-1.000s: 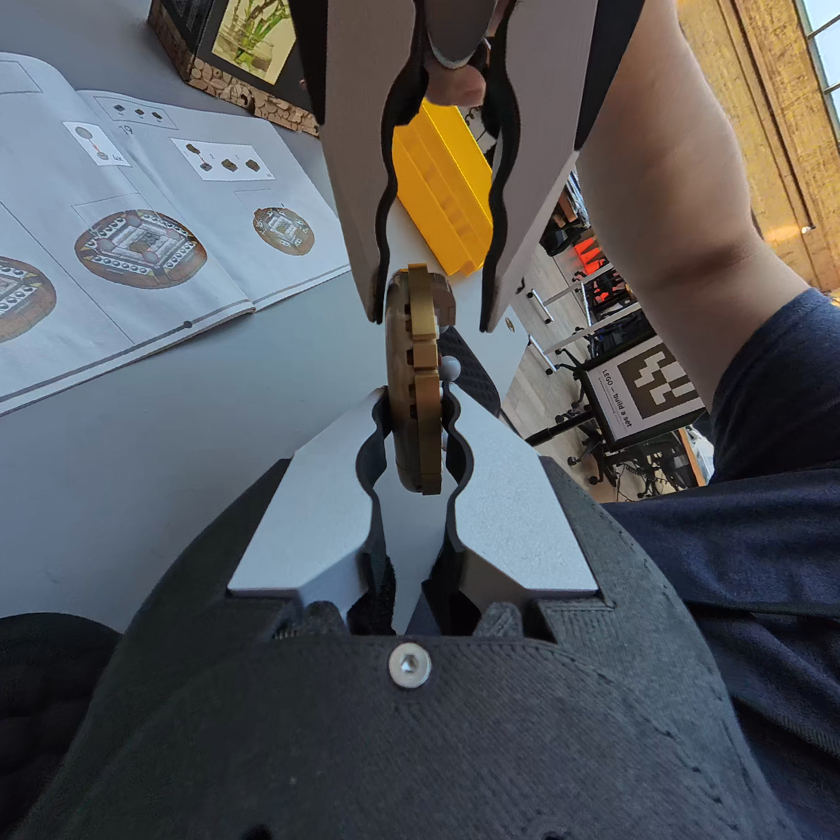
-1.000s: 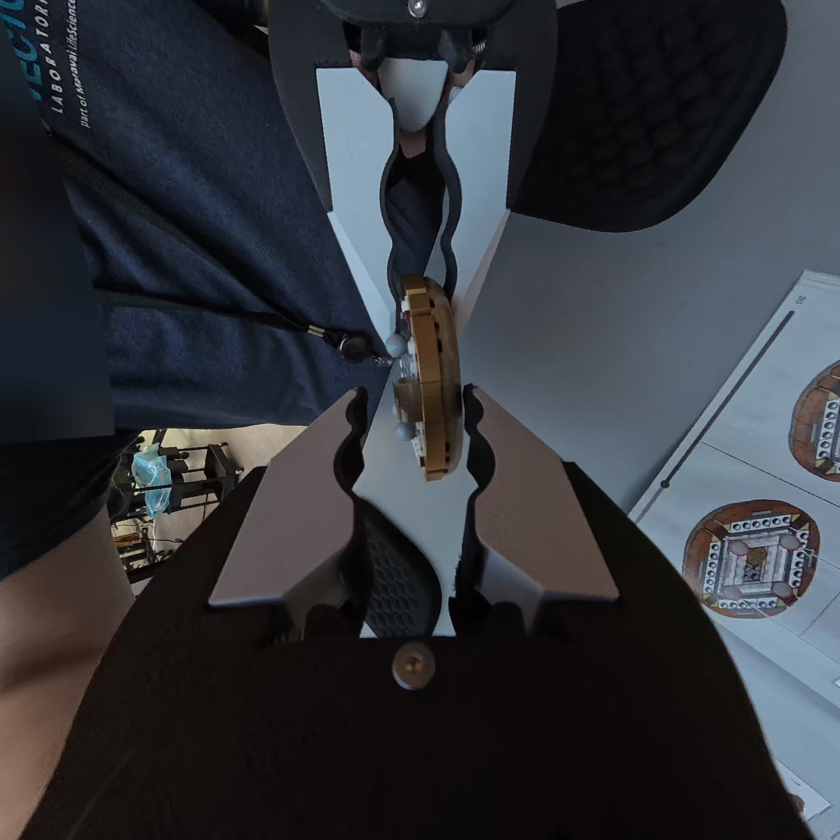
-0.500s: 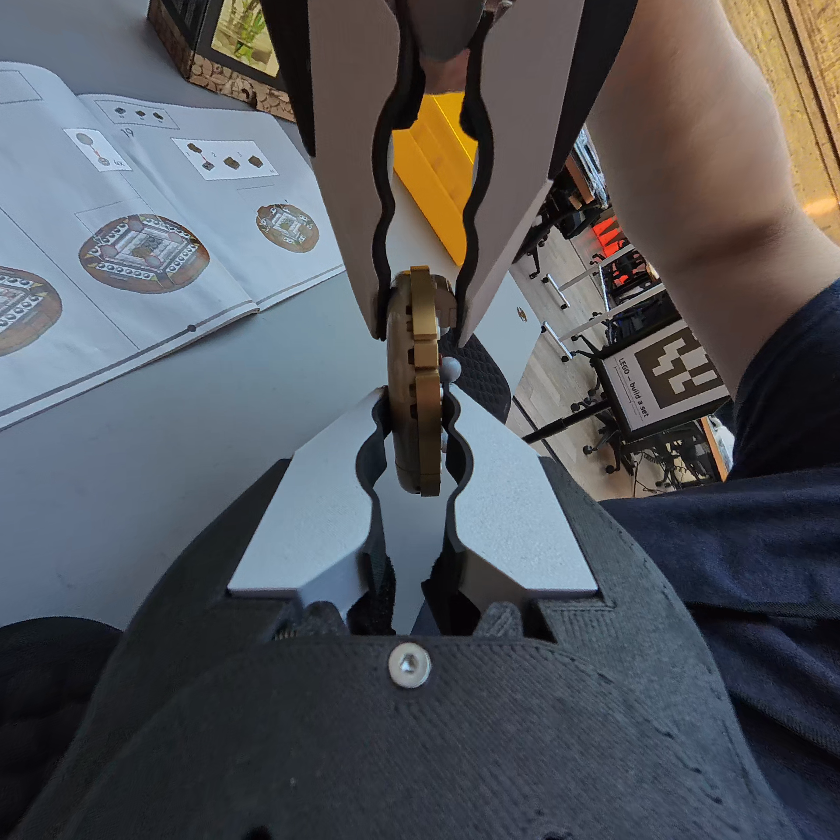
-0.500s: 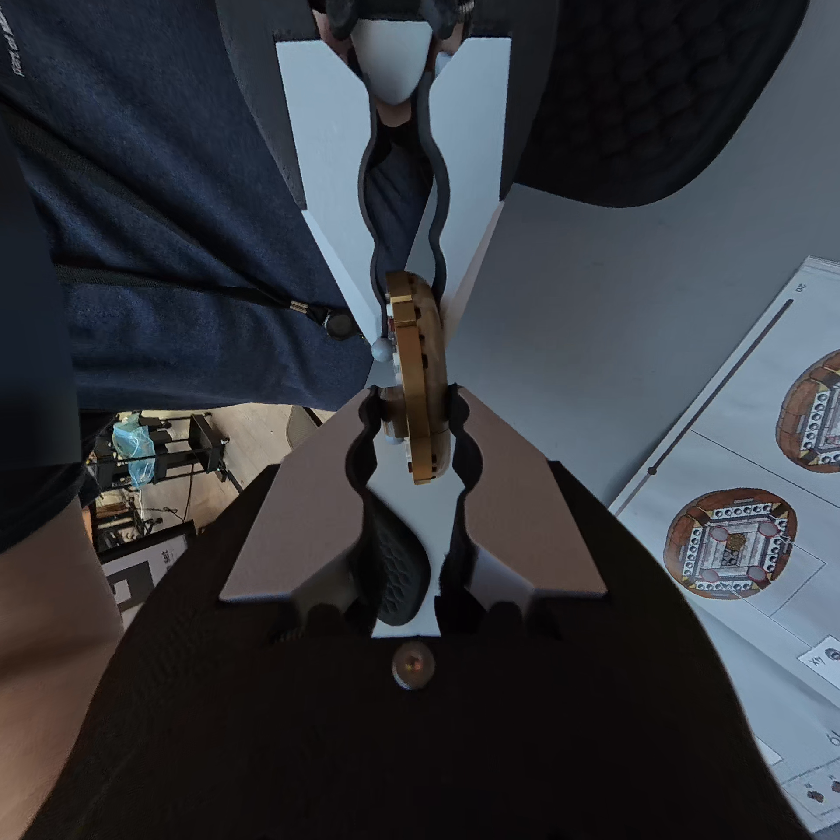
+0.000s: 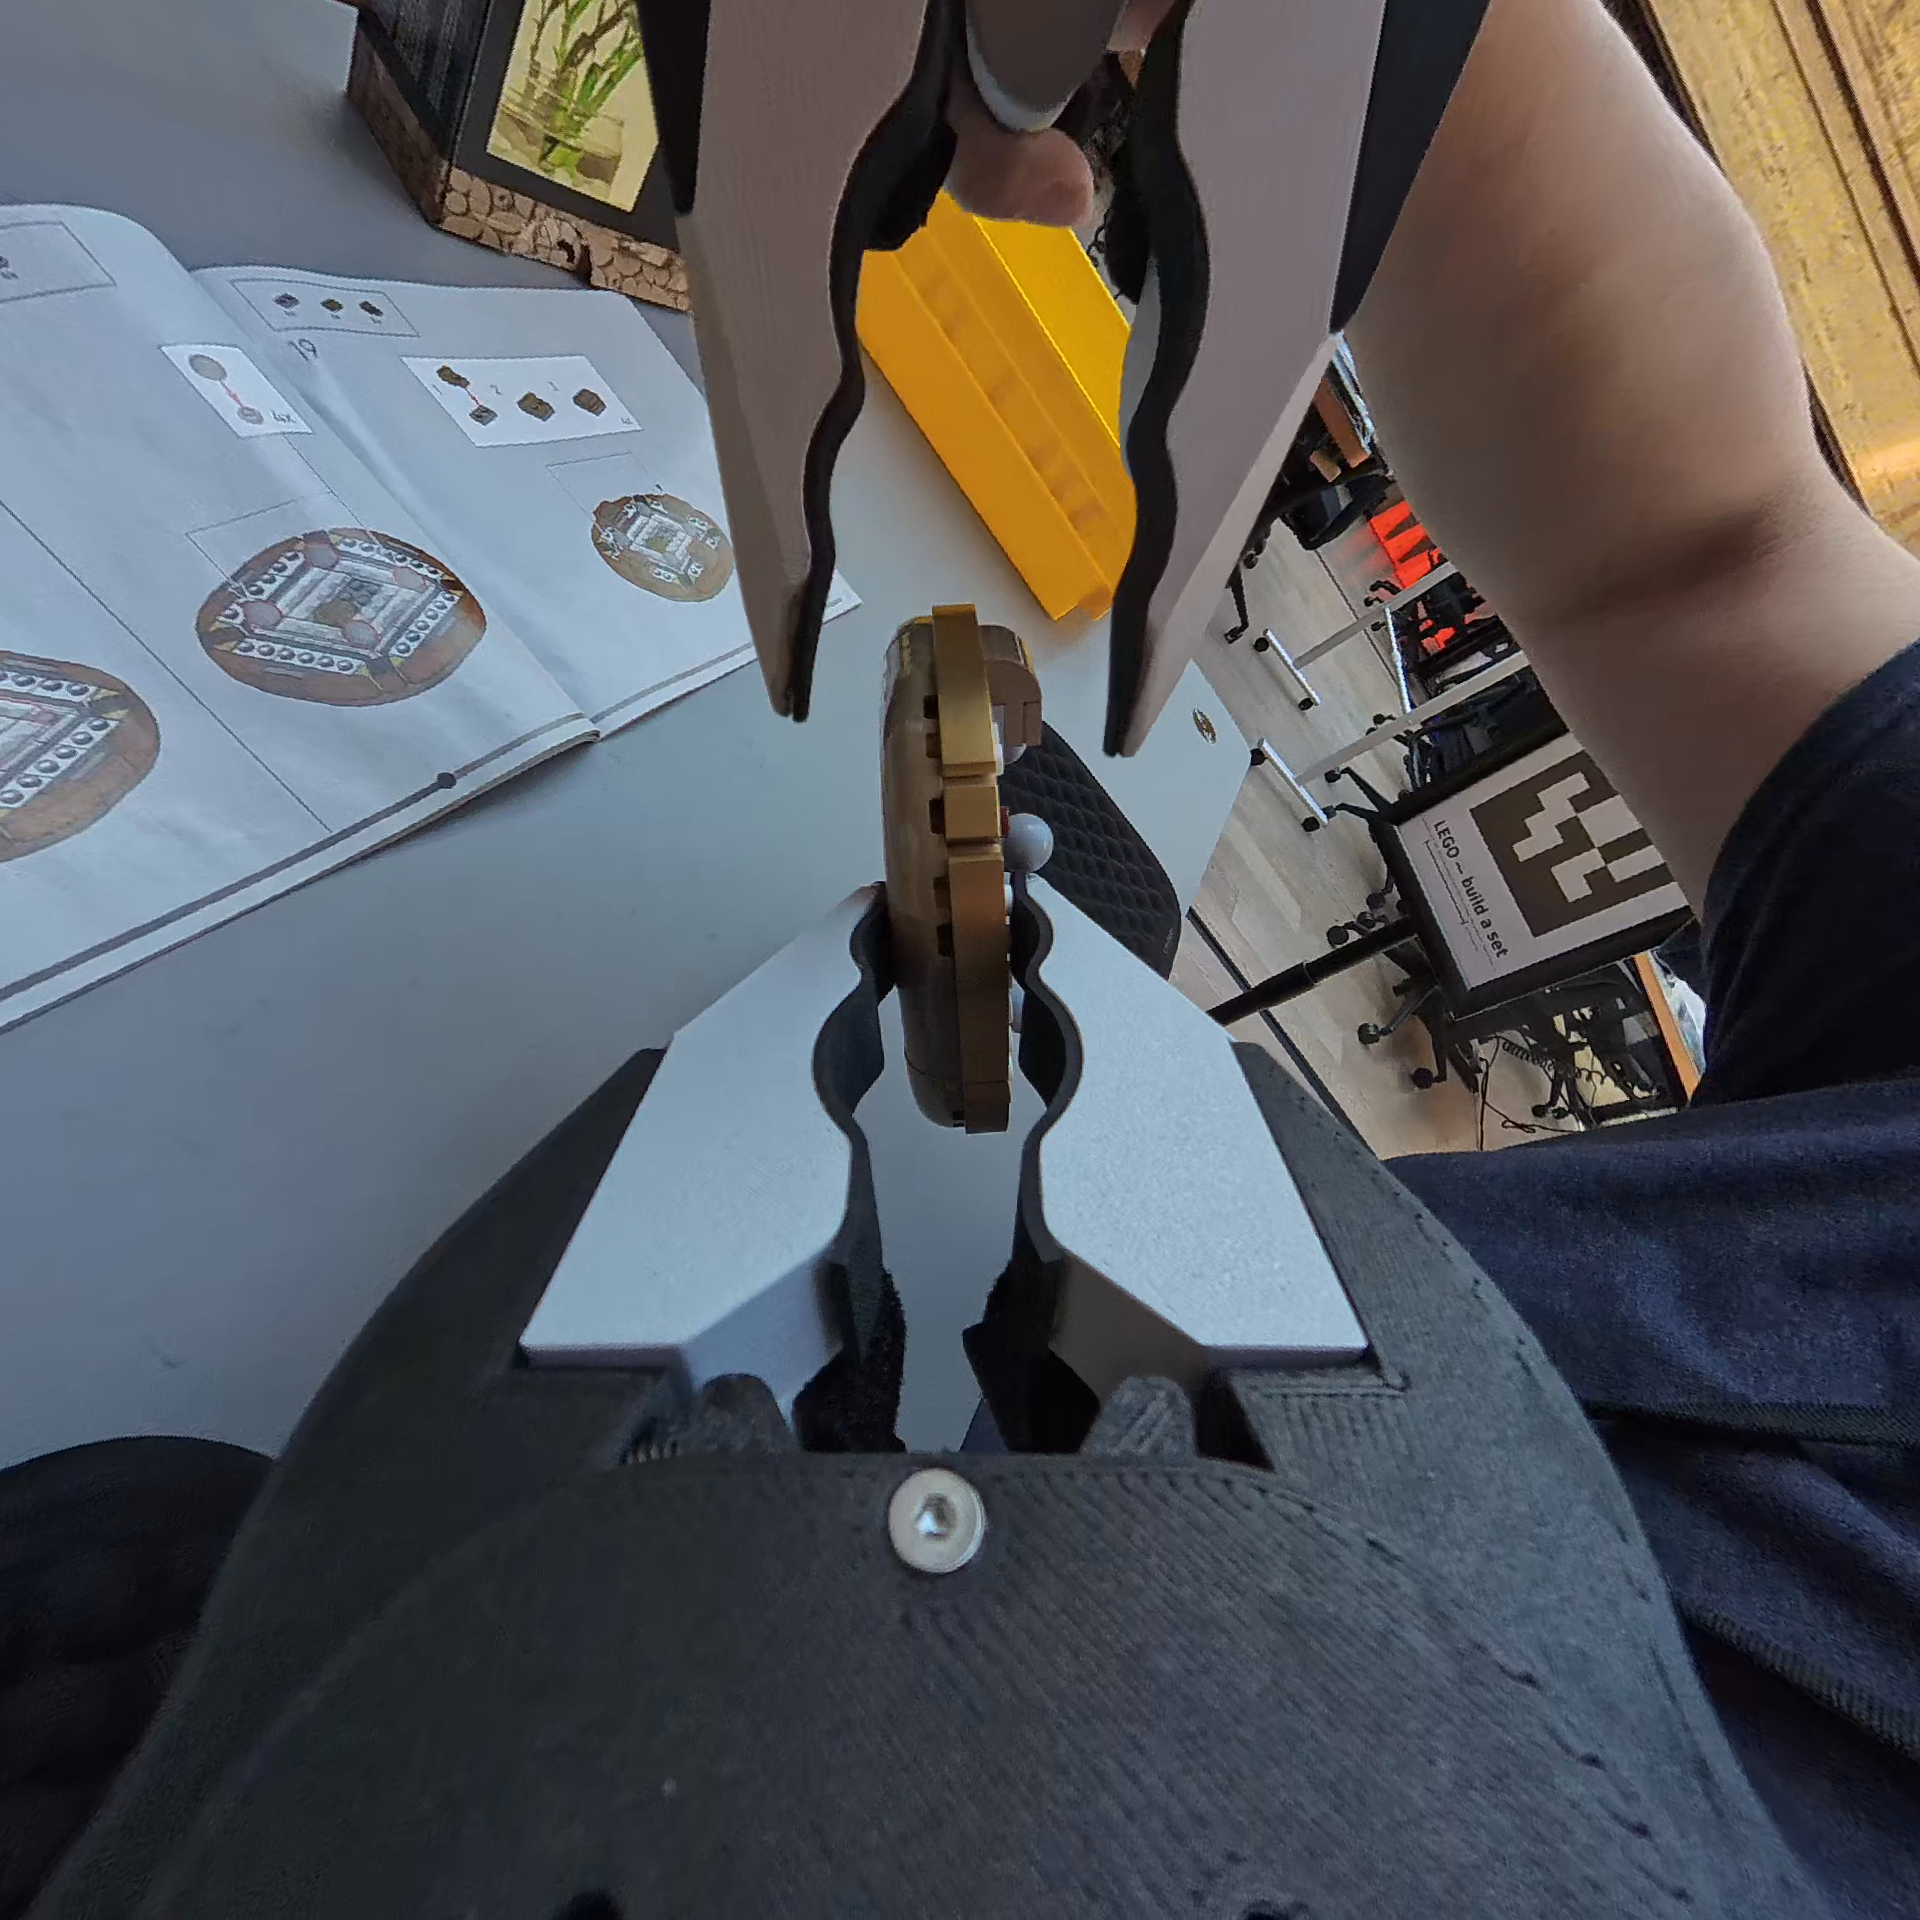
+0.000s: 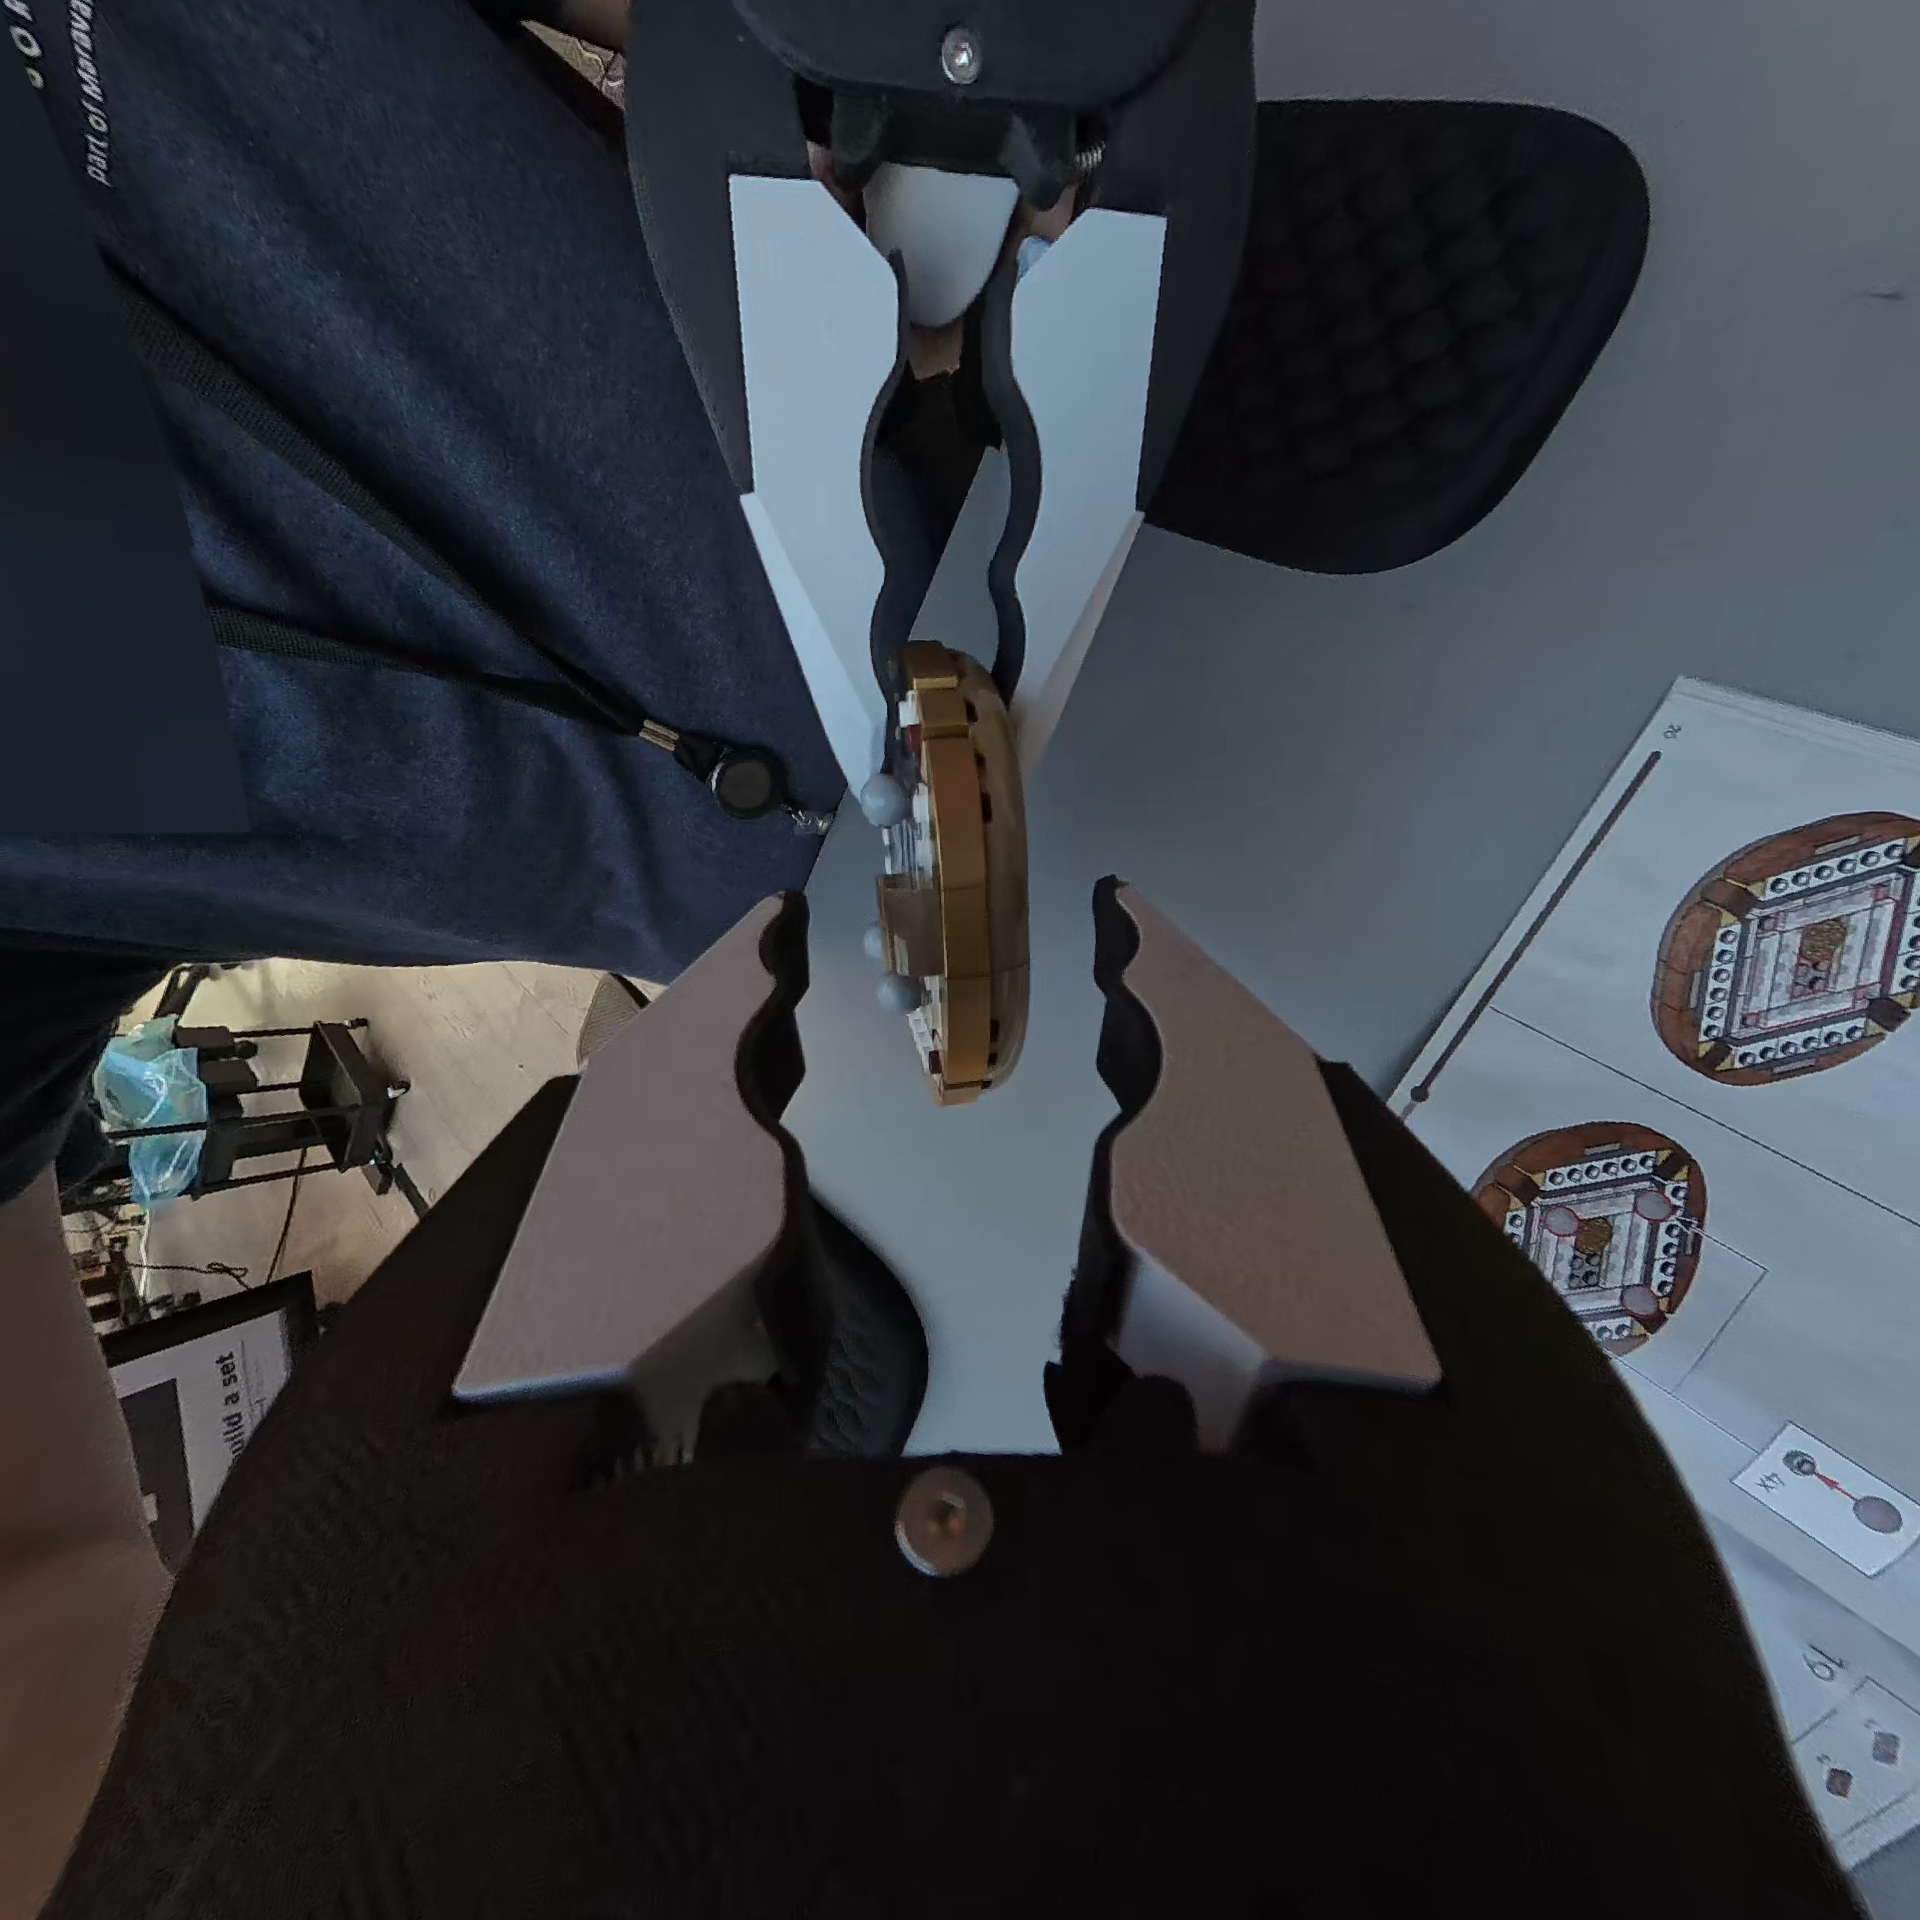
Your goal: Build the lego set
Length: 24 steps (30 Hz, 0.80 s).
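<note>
1. Lego disc (image 5: 951, 883): a round gold-and-tan build, held edge-on in the air above the grey worktop (image 5: 312, 1091).
2. My left claw (image 5: 948, 935) is clenched on the lower part of the disc, with a pad pressing each flat face.
3. My right claw (image 6: 948, 914) is released. Its fingers (image 6: 665, 1122) stand on either side of the disc, apart from it and not touching.
4. In the left wrist view the right claw (image 5: 951, 717) comes in from above, tips spread just wider than the disc's top edge.
5. In the right wrist view the left claw (image 6: 948, 675) reaches in from above and grips the disc's far end.
6. Small grey balls (image 6: 883, 798) and white studs stick out of the disc's built face, which I see turned toward the person's dark blue shirt (image 6: 416, 520).
7. An open instruction booklet (image 5: 312, 520) lies flat on the worktop, with a yellow tray (image 5: 997, 416) beyond it.
8. A dark mesh pad (image 6: 1403, 332) also rests on the worktop.
</note>
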Motion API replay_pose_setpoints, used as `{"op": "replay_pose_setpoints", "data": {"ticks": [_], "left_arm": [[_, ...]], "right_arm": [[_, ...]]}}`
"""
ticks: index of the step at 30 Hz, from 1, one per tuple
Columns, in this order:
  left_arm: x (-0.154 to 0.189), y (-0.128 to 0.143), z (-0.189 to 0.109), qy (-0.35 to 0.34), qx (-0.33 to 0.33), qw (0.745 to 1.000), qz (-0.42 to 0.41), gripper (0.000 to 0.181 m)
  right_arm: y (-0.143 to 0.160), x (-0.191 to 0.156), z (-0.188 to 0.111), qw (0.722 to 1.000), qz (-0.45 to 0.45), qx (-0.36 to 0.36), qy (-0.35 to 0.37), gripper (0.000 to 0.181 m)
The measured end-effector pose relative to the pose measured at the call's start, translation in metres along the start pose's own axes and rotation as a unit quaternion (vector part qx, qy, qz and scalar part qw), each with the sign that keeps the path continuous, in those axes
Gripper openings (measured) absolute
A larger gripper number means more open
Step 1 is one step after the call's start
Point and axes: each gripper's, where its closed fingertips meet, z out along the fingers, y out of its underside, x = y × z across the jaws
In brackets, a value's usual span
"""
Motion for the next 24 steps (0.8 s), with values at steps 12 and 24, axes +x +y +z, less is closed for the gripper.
{"op": "replay_pose_setpoints", "data": {"ticks": [12, 24], "left_arm": [[0.0006, 0.0030, 0.0048, 0.004, -0.009, 1.000, 0.000, 0.019], [-0.0001, -0.0007, -0.0015, 0.002, 0.001, 1.000, 0.004, 0.019]], "right_arm": [[0.0075, -0.0016, 0.0080, 0.999, 0.014, -0.047, -0.020, 0.029], [0.0062, -0.0012, 0.0043, 0.999, 0.022, -0.032, -0.030, 0.029]]}}
